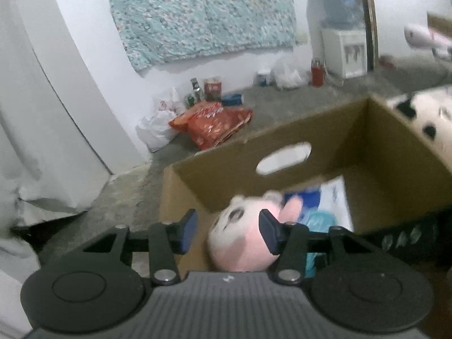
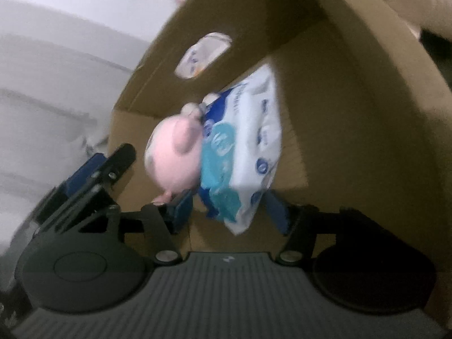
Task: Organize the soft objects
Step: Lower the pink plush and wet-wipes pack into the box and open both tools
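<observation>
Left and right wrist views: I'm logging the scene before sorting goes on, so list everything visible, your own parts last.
cardboard box: one, brown, centre, open top
plush toy: one, pink and white, inside box
soft pack: one, white, blue and teal, inside box beside plush toy
snack bag: one, orange-red, on floor by wall
quilt: one, teal patterned, on wall
water dispenser: one, white, far right
left hand-held gripper: black, blue pads, open over plush toy
right hand-held gripper: black, blue pads, open

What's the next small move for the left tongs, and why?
Probably lift the left tongs clear of the cardboard box: the pink plush already lies inside beside the wipes pack, and the tongs look open around it, not pressing.
</observation>
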Motion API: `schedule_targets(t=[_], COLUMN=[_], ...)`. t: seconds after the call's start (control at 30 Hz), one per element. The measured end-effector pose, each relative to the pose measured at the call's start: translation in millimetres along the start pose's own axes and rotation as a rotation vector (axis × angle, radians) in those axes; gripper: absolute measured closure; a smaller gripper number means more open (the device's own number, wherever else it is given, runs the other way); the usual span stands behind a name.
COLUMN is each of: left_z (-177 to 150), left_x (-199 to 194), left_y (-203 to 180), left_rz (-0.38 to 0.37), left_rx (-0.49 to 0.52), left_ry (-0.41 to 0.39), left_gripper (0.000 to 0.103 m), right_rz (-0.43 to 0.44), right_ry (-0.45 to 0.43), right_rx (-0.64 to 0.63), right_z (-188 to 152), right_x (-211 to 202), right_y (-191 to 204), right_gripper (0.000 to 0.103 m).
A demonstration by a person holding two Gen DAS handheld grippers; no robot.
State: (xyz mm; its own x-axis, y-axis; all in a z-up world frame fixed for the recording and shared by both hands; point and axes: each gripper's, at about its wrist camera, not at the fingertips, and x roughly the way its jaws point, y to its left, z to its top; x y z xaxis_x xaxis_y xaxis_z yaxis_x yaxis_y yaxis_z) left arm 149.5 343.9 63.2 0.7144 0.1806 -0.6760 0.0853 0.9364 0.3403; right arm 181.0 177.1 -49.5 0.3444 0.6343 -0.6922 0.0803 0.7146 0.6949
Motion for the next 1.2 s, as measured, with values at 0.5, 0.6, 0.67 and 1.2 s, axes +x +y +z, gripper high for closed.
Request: schedule_targets(t=[0.5, 0.6, 0.67, 1.2], left_z=[-39, -38, -34, -38], left_x=[14, 16, 21, 27], left_y=[-16, -26, -30, -45], left_rz=[-0.069, -0.087, -0.069, -0.031], left_rx=[0.141, 0.196, 0.227, 0.217], left_ry=[0.03, 0.001, -0.013, 0.019], left_gripper=[0.065, 0.063, 0.055, 0.049], right_rz=[-0.178, -0.186, -0.191, -0.177], right_ry=[-0.041, -0.075, -0.086, -0.179], right_rx=[-0.425, -0.38, -0.385, -0.291], right_z=[24, 30, 27, 41], right_x=[43, 37, 36, 42], right_y=[24, 14, 13, 18], right_gripper=[0.051, 0.054, 0.054, 0.043])
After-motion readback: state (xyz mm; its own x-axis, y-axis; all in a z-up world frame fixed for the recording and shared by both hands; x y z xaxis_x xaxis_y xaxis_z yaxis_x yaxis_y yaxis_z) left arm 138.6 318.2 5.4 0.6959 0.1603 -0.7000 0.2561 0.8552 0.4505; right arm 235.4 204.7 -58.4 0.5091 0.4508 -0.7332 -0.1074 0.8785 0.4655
